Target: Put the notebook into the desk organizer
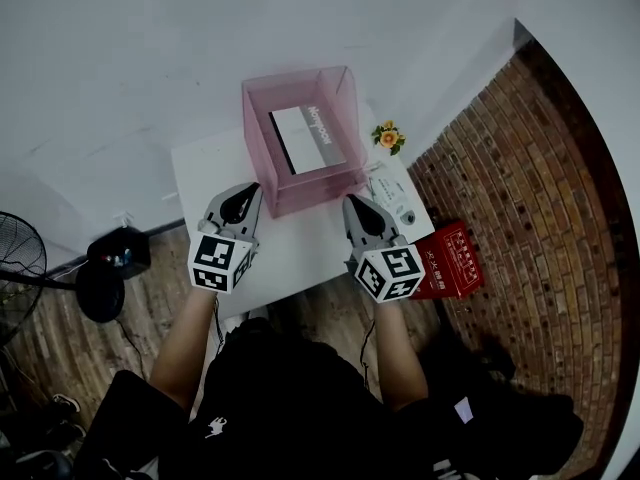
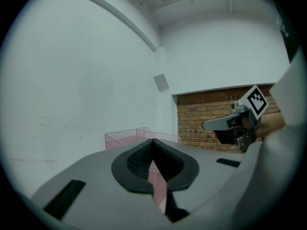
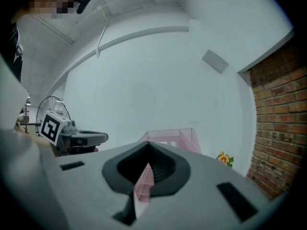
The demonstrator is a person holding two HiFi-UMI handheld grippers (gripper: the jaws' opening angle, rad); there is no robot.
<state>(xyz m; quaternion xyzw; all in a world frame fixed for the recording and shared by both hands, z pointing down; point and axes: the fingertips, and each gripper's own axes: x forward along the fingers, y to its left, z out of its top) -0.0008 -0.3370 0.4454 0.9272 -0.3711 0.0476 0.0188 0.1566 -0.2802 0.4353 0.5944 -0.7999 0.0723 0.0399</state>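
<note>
notebook (image 1: 308, 138) sits inside the pink see-through organizer (image 1: 310, 192), which stands at the far side of the white surface (image 1: 300, 250). it shows its white cover upward, with a dark band down its right edge, and the print on that band runs along the book's length. its long axis runs away from the person, from the organizer's near wall toward its far wall, with the near end swung slightly to the right. whether it lies quite flat on the bottom or leans a little cannot be told. left claw (image 1: 256, 188) hovers over the surface just in front of the organizer's near left corner, tip pointing toward it; its jaws are pressed together with nothing between them, and in its own view only a thin slit shows, with pink wall seen through it. right claw (image 1: 351, 201) is level with it at the near right corner, also pointing at the organizer; its jaws are closed and empty, and the same pink shows past the slit. the two claws are well apart, with bare surface between them, and neither touches the organizer. small bunch of yellow flowers (image 1: 388, 137) stands at the right rear of the surface, beside the organizer. red box (image 1: 452, 260) lies on the floor to the right, and a fan (image 1: 20, 258) stands at the far left.
</note>
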